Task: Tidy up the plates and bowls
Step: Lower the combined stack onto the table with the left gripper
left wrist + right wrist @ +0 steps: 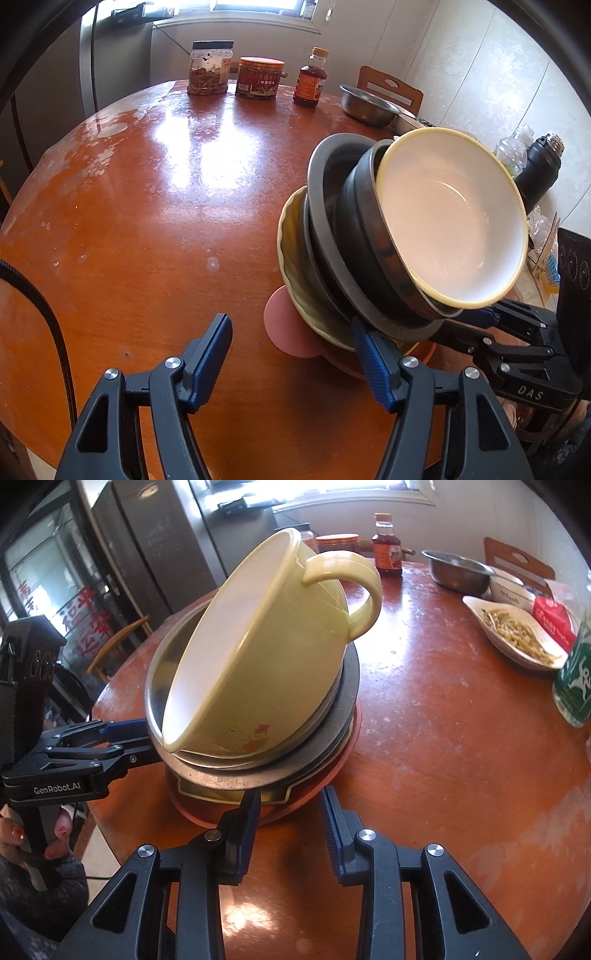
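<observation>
Leaning to one side, the yellow cup-shaped bowl [258, 642] with its looped handle tops a stack of dishes on the round brown table [147, 221], and that tilt seems to explain how both tools are set. Under it sit a metal bowl [155, 686] and dark grey plates [325, 173], then a pale scalloped plate [291, 266] and a pink plate [284, 325] at the bottom, each wider than the one above, so the pile is ordered by size but not seated flat. The left gripper [291, 354] has its jaws roughly half open with nothing clamped between them; its right-hand finger lies against the near edge of the stack, by the dark plate's rim, likely as a stop or steadying rest rather than a grip. The right gripper [290, 827] sits low at the opposite side of the pile, jaws a narrow way apart; in its own view the pads show clear table between them, just short of the pink plate's rim, though the left wrist view cannot settle whether its tips touch the stack. A hand [22, 842] on the left tool's handle shows at the edge. With the stack bracketed from two sides, the arrangement probably serves to square it up, and the tipped bowl is the piece most apt to slide. Jars, a bottle and a steel bowl [365, 107] stand well apart at the table's far side.
</observation>
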`<control>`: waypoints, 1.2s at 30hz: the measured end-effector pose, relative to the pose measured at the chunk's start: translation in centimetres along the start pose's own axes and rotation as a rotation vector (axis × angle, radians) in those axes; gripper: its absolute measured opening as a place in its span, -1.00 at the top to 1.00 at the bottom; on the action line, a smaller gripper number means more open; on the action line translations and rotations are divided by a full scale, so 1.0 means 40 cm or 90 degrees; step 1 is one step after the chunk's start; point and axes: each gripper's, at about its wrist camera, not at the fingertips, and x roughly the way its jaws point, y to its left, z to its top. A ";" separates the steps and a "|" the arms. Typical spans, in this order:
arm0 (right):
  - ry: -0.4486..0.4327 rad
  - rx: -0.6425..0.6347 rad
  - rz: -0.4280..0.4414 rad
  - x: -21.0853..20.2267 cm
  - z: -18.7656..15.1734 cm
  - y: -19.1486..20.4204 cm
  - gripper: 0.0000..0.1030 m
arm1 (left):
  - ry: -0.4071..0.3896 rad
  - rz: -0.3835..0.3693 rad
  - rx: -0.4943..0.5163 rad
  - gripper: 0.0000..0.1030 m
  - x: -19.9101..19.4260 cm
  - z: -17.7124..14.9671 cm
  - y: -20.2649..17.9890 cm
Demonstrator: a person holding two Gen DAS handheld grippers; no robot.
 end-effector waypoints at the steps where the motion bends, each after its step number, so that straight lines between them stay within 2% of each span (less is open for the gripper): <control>1: -0.001 0.008 0.004 0.003 -0.001 0.003 0.21 | 0.000 0.001 0.000 -0.29 0.001 0.003 0.002; 8: -0.001 0.045 0.005 0.009 0.002 0.022 0.15 | 0.000 0.025 0.014 -0.29 0.001 0.020 0.008; 13: -0.002 0.051 0.004 0.018 0.009 0.041 0.07 | 0.004 0.027 0.019 -0.29 0.002 0.027 0.016; 22: -0.007 0.061 -0.008 0.019 0.006 0.047 0.06 | 0.008 0.023 0.029 -0.29 0.001 0.030 0.018; 36: -0.033 0.082 -0.044 -0.015 -0.019 0.021 -0.21 | 0.003 0.029 0.032 -0.29 -0.008 0.025 0.016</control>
